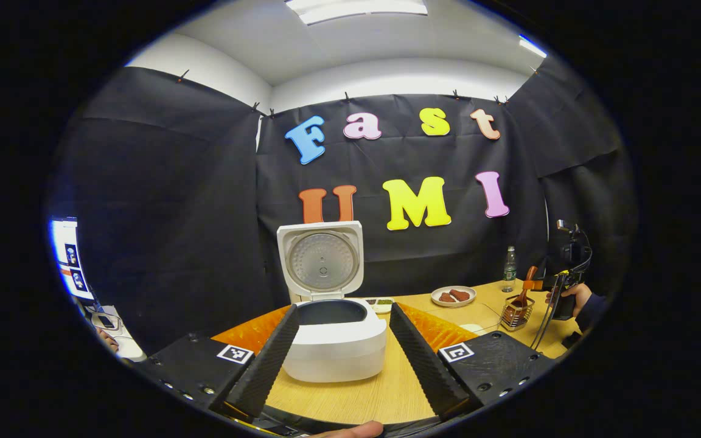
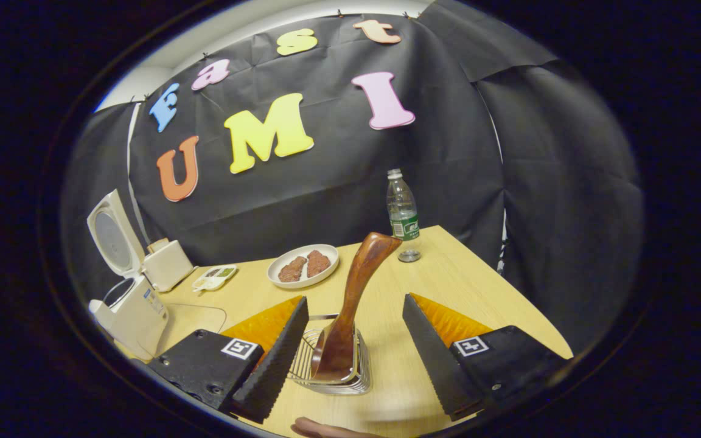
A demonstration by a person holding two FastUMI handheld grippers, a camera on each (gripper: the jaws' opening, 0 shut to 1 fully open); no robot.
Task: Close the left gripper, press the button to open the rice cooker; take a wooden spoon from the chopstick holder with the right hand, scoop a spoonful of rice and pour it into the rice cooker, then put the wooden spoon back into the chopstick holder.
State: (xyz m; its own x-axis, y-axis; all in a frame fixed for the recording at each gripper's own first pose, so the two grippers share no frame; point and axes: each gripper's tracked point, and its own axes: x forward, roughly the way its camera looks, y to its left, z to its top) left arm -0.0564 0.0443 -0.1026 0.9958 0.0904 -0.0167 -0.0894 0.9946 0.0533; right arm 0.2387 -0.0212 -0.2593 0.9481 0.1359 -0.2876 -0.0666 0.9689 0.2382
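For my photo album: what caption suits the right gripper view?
Open right gripper poised around wooden spoon standing in chopstick holder.

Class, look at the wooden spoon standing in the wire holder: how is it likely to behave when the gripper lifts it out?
The wooden spoon looks like solid carved wood, so it is probably stiff. Its glossy finish may be slippery under the right gripper, whose fingers stand open either side. It leans in the wire holder, which might tip or drag if the bowl catches.

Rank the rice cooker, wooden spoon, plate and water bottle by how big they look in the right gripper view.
1. Wooden spoon, though it sits nearest the camera.
2. Rice cooker, lid up.
3. Plate and water bottle: too close to rank.
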